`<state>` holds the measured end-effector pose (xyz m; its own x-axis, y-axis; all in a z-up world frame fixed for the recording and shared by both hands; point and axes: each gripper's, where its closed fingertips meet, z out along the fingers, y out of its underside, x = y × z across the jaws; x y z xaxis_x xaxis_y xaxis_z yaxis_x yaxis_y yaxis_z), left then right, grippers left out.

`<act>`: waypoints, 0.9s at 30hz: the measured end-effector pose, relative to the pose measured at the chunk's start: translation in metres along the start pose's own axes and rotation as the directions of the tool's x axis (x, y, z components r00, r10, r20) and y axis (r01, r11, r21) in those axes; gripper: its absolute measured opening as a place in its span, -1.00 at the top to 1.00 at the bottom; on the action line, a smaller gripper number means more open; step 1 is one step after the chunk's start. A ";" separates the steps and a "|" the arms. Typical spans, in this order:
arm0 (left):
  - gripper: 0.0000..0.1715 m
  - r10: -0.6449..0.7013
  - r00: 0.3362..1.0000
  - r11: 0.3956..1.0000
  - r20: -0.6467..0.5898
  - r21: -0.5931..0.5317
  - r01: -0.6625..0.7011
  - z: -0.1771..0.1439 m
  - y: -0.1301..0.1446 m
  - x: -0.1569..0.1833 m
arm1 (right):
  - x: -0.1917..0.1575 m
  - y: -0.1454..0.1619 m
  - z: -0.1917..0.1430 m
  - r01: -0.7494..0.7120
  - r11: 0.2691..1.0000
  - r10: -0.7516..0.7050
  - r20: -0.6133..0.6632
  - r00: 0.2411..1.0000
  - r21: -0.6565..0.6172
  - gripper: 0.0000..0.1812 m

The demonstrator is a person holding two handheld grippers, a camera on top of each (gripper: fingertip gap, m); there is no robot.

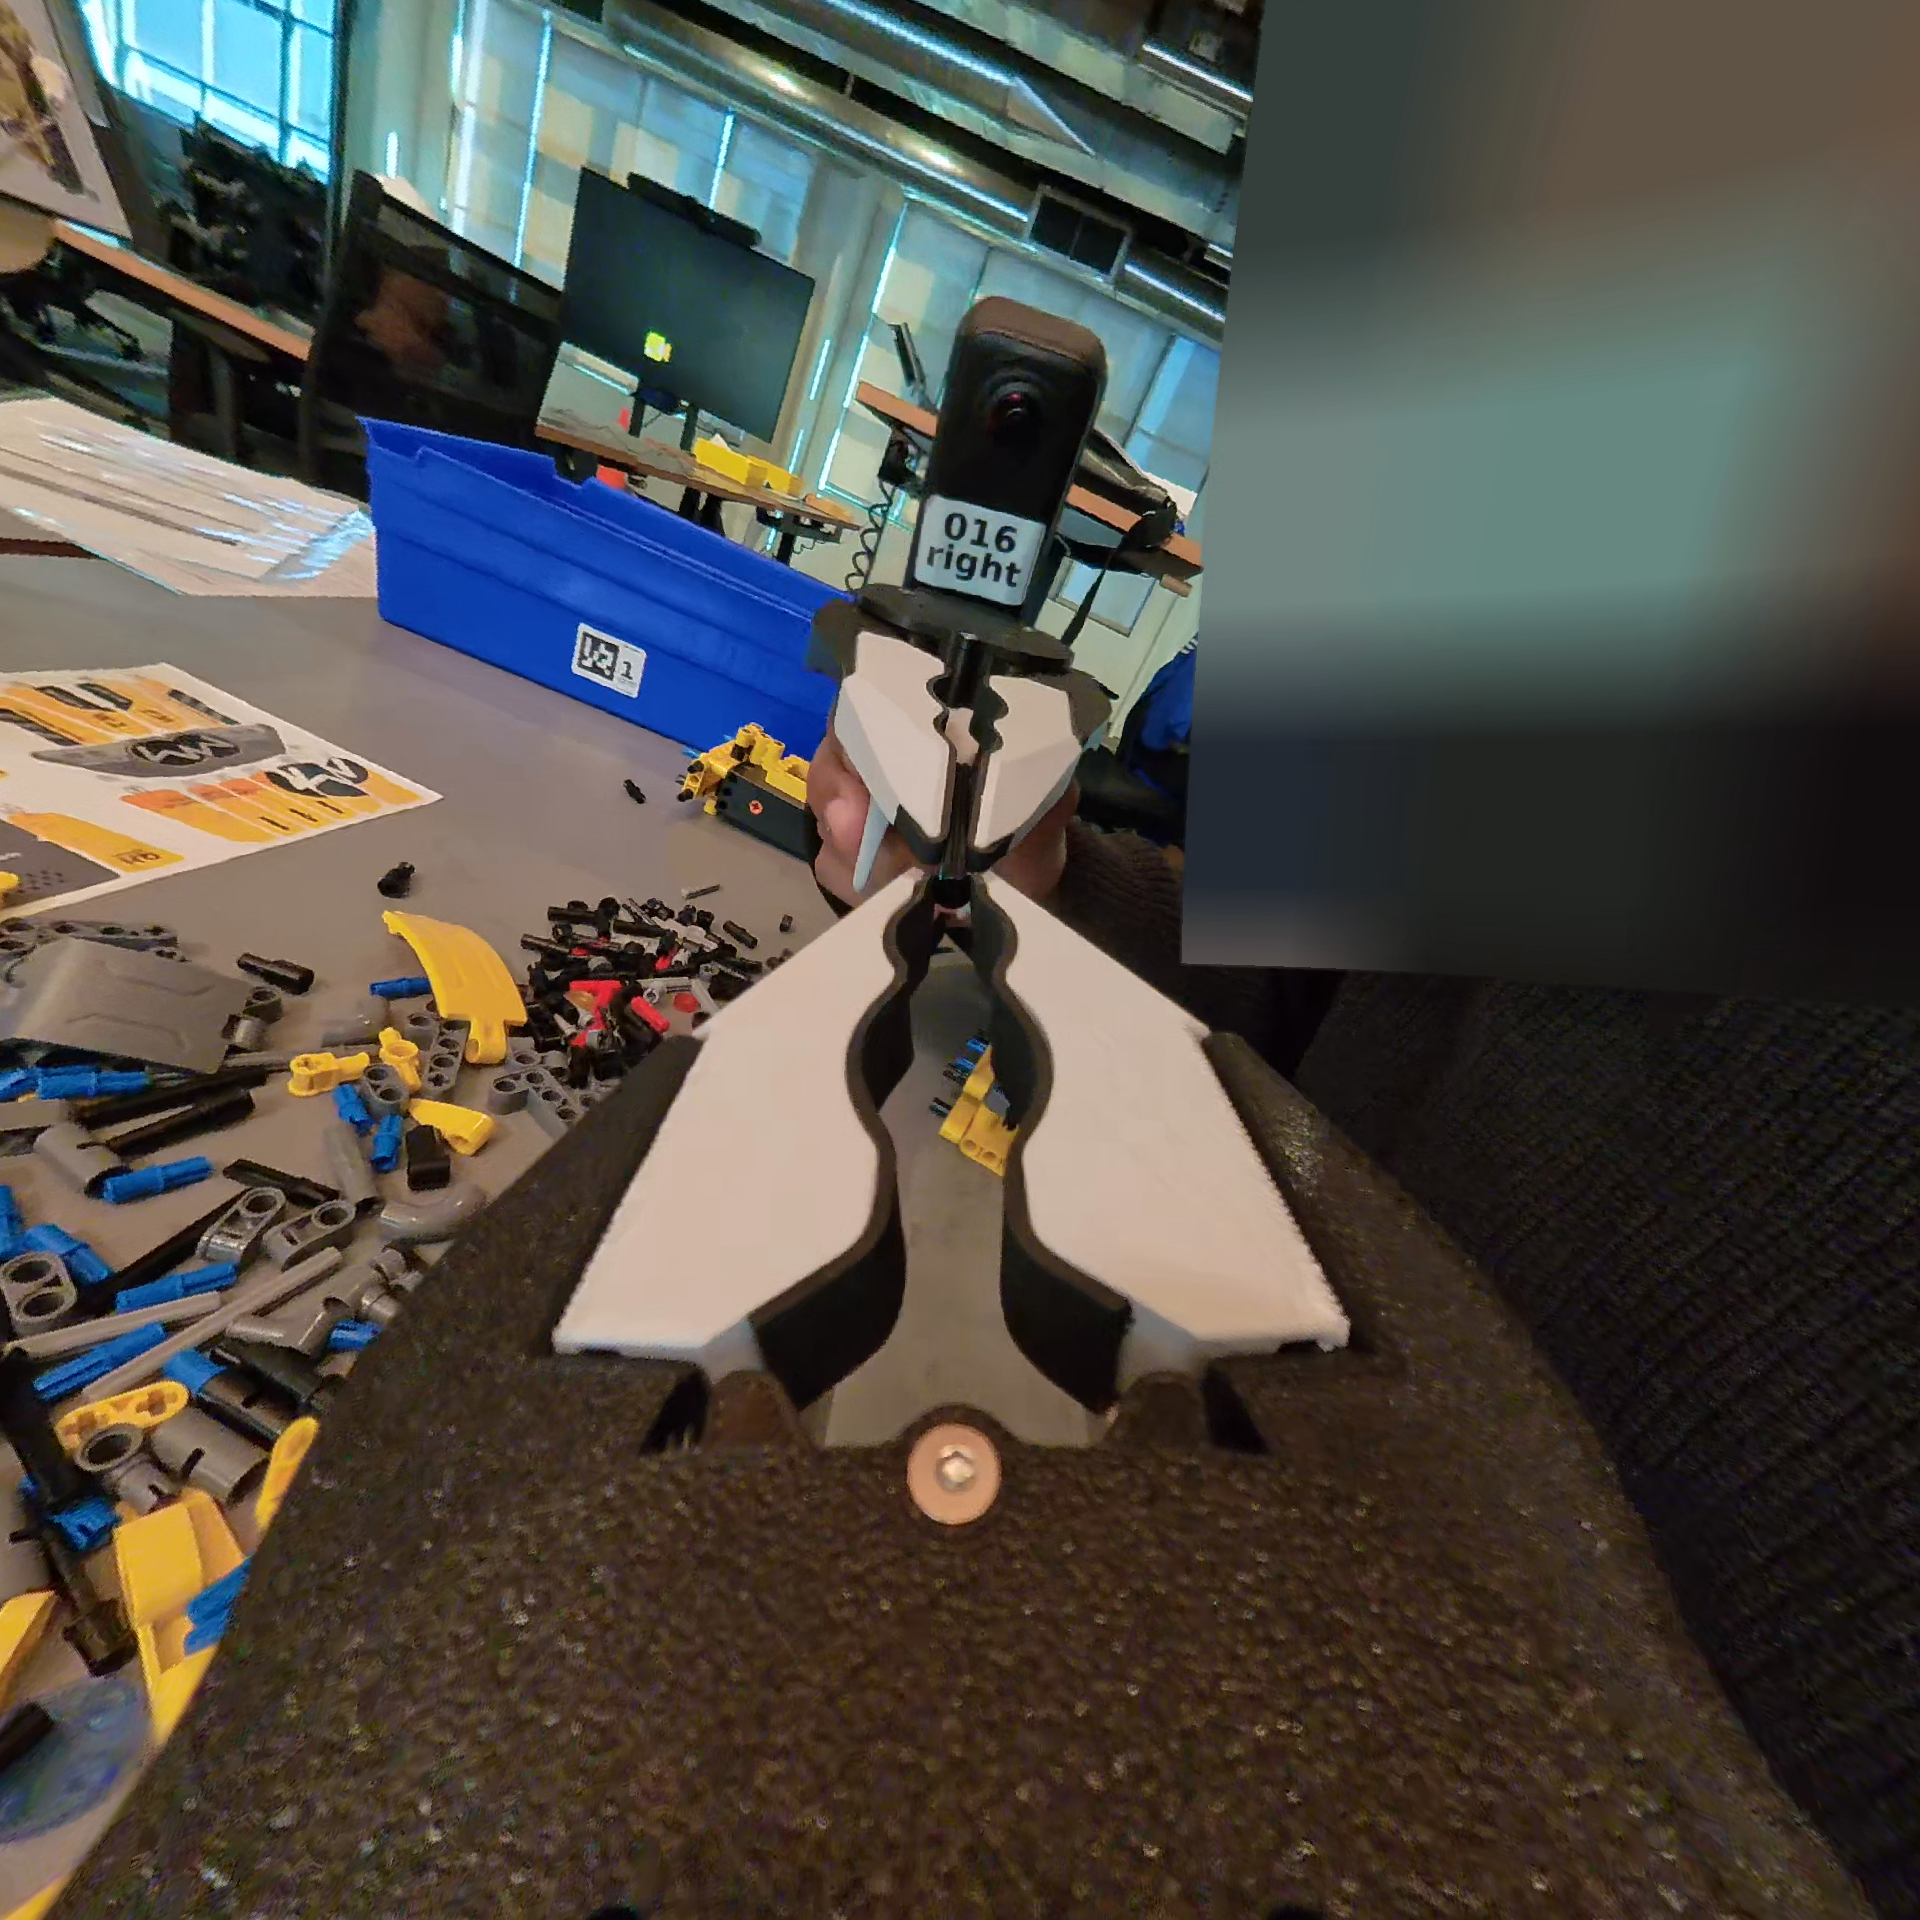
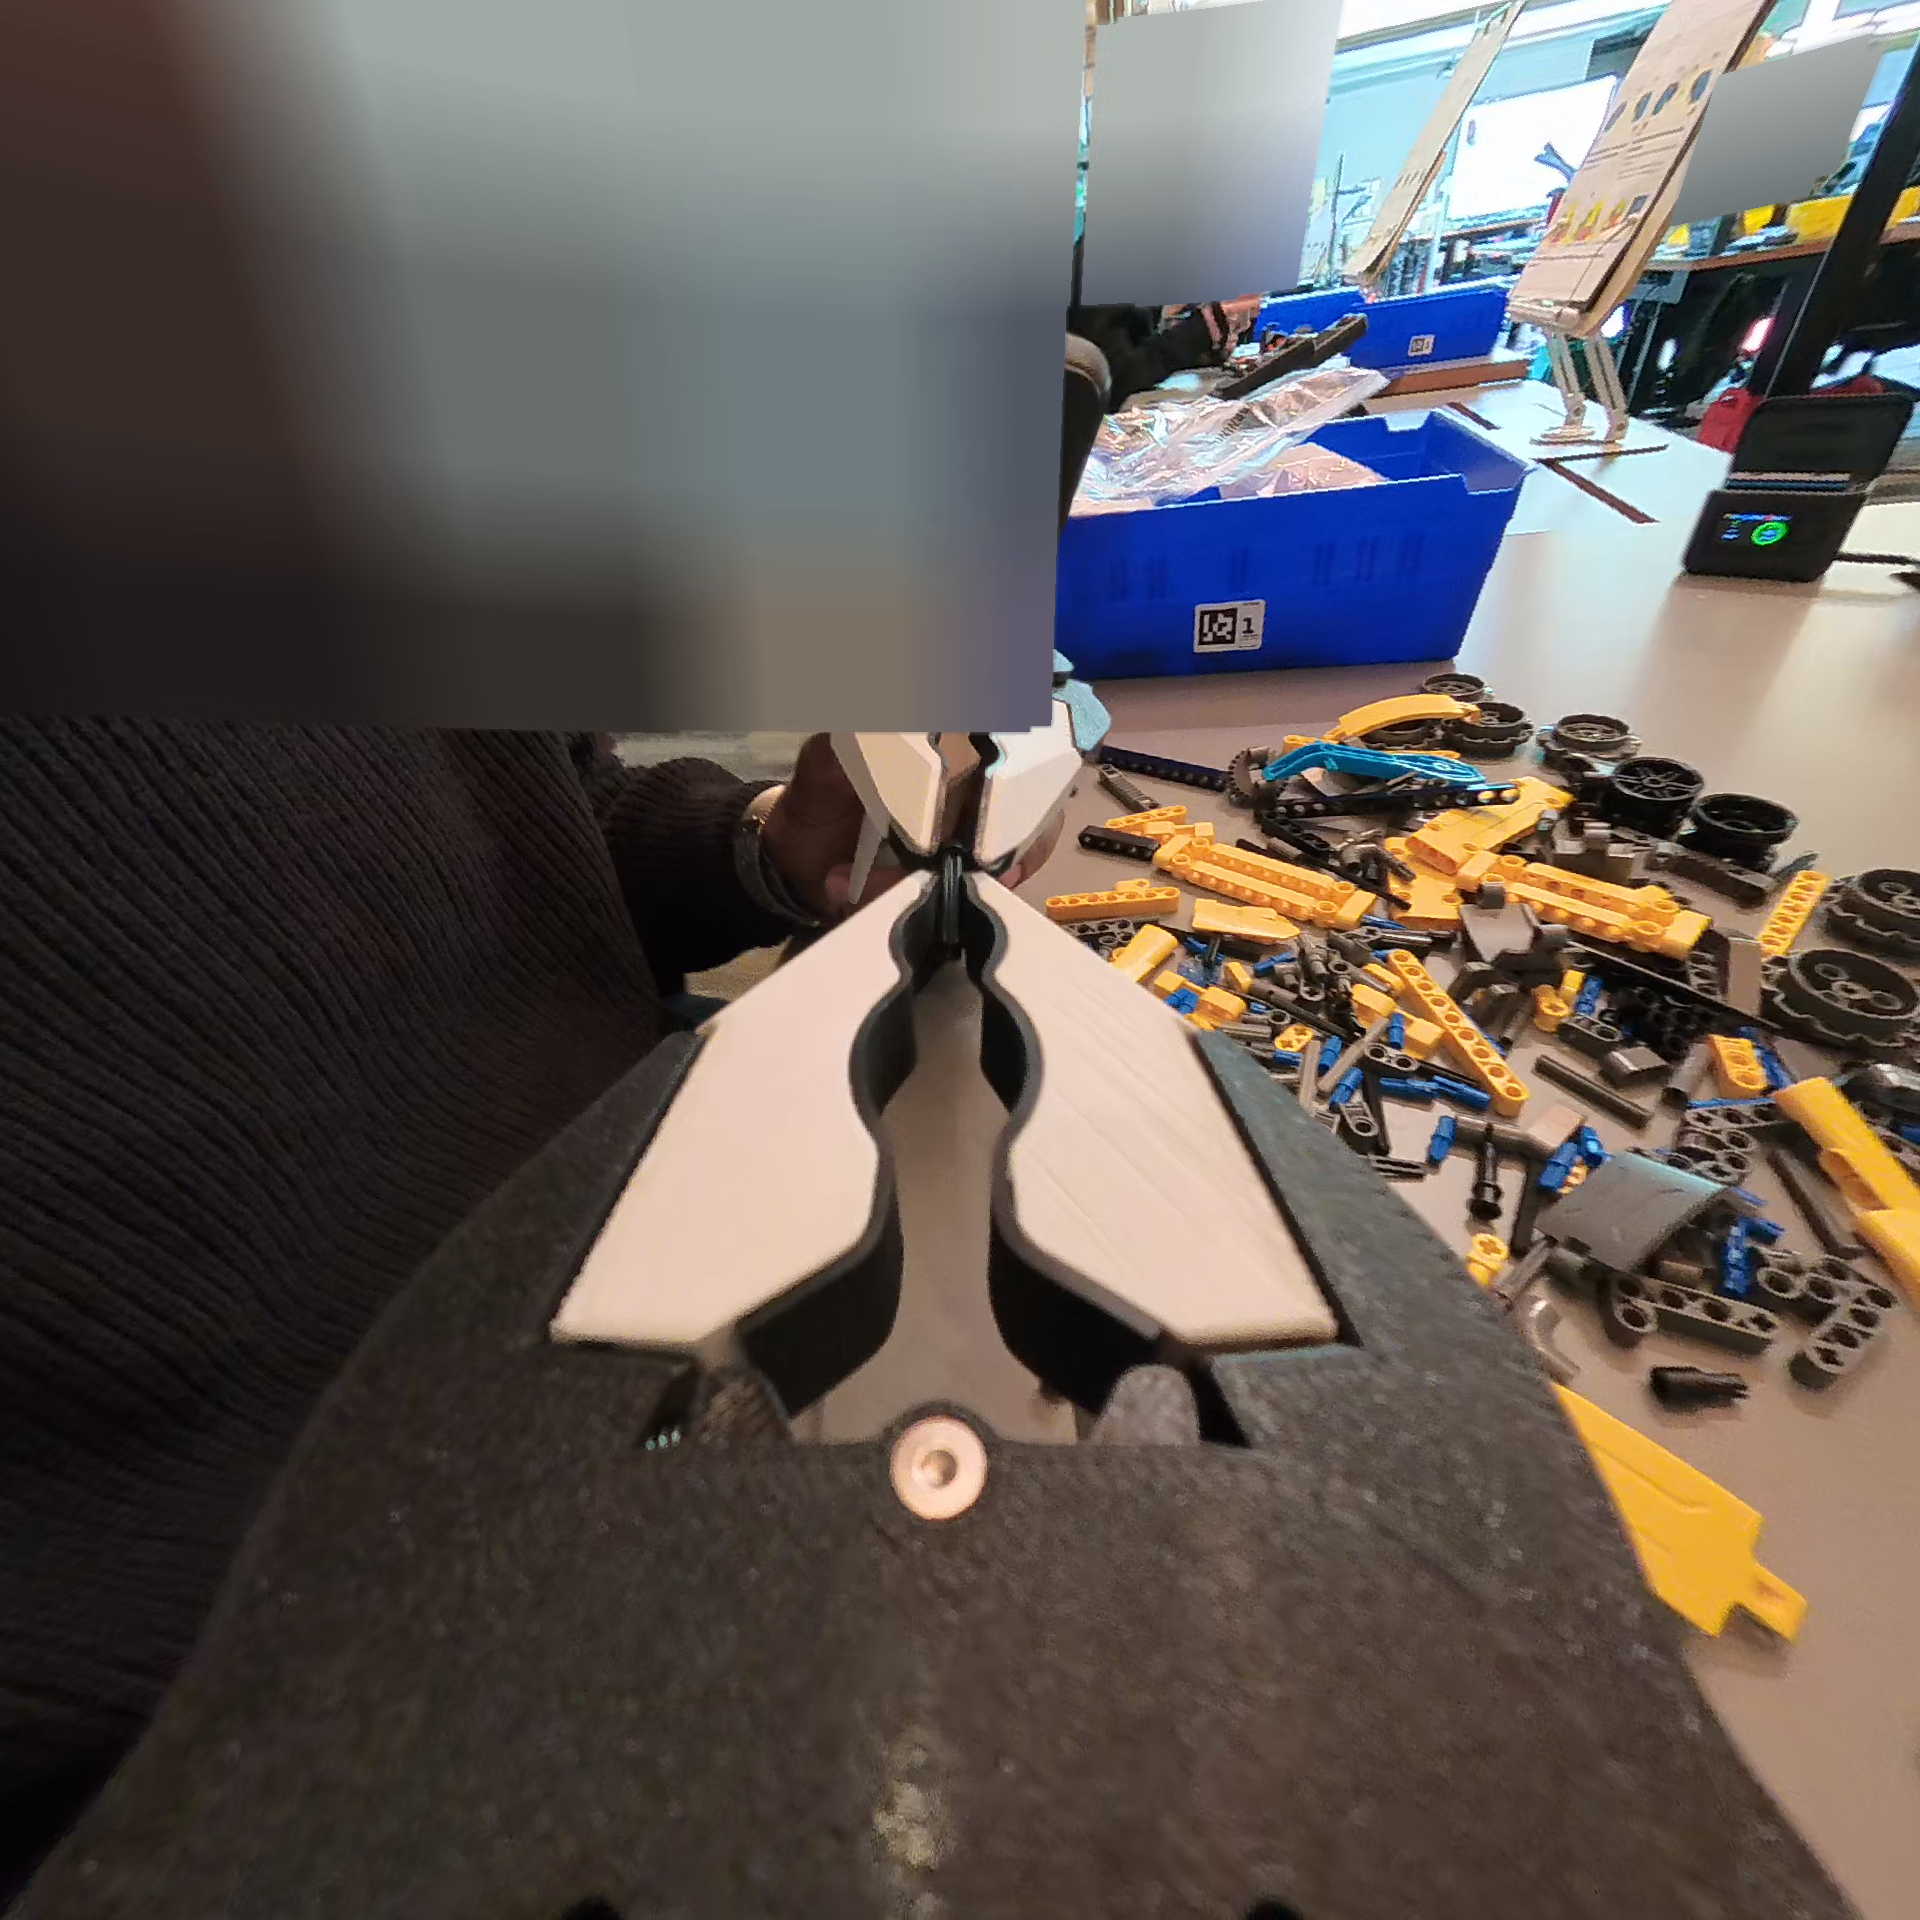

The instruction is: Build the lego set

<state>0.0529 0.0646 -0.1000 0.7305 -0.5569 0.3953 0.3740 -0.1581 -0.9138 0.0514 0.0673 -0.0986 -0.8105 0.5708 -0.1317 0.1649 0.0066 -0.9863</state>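
The grey worktop (image 1: 499, 727) carries a blue bin (image 1: 582, 582) and scattered building-toy parts (image 2: 1455, 987). Above it, left gripper (image 1: 948, 883) and right gripper (image 2: 951, 868) meet tip to tip, fingers clenched on one small black pin (image 2: 951, 904).
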 end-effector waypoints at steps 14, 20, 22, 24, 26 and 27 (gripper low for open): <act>0.93 0.059 0.997 0.998 0.042 -0.038 -0.058 0.001 0.005 -0.003 | 0.001 0.007 0.006 -0.050 0.998 0.050 -0.002 0.999 -0.034 0.96; 0.93 0.078 0.994 0.996 0.079 -0.060 -0.073 0.002 0.008 -0.009 | 0.011 0.007 -0.002 0.008 0.999 -0.011 -0.069 0.998 -0.045 0.82; 0.93 0.062 0.995 0.997 0.077 -0.049 -0.058 0.000 0.007 -0.010 | 0.012 0.005 -0.007 0.013 0.999 -0.015 -0.070 0.997 -0.037 0.82; 0.93 0.051 0.996 0.998 0.070 -0.031 -0.049 -0.002 0.004 -0.010 | 0.013 0.003 -0.012 0.002 1.000 -0.004 -0.068 0.998 -0.028 0.82; 0.93 0.050 0.997 0.999 0.059 -0.017 -0.050 -0.002 0.002 -0.008 | 0.014 0.004 -0.013 -0.026 0.999 0.025 -0.053 0.998 -0.019 0.83; 0.93 0.054 0.997 0.998 0.062 -0.019 -0.053 -0.002 0.002 -0.008 | 0.013 0.005 -0.013 -0.040 0.999 0.039 -0.041 0.998 -0.010 0.83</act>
<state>0.0466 0.0668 -0.1051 0.7836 -0.5131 0.3503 0.3237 -0.1441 -0.9351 0.0490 0.0859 -0.1036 -0.7798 0.6036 -0.1663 0.2029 -0.0076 -0.9792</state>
